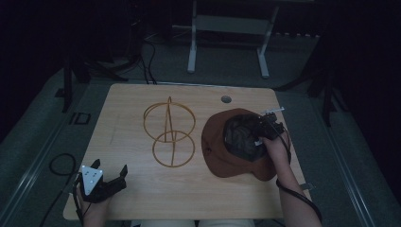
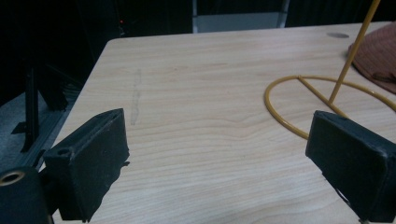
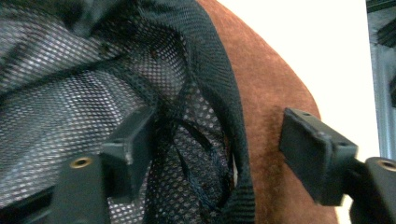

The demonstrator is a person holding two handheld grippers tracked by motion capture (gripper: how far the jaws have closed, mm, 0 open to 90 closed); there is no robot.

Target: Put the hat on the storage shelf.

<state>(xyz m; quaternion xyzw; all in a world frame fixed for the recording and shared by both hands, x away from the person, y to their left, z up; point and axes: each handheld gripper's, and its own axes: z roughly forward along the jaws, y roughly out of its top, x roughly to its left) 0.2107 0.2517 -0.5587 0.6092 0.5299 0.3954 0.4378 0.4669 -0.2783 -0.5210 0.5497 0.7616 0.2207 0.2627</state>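
A brown hat (image 1: 236,163) lies upside down at the right of the wooden table (image 1: 142,194), its black mesh lining (image 1: 241,137) facing up. My right gripper (image 1: 265,128) points down at the hat's right rim. In the right gripper view, my right gripper (image 3: 218,116) straddles the black band (image 3: 233,107): one jaw inside on the mesh (image 3: 70,107), the other over the brown brim (image 3: 266,102), with a gap showing. A yellow wire stand (image 1: 169,128) made of rings stands mid-table. My left gripper (image 1: 110,166) rests open at the front left, nothing between its fingers.
In the left gripper view, my left gripper (image 2: 219,121) faces bare wood, with the wire stand (image 2: 299,84) and the hat's edge (image 2: 378,51) at the right. A round grommet hole (image 1: 226,99) sits near the far edge. White frame legs (image 1: 191,52) stand behind the table. A cable loop (image 1: 61,163) lies on the floor.
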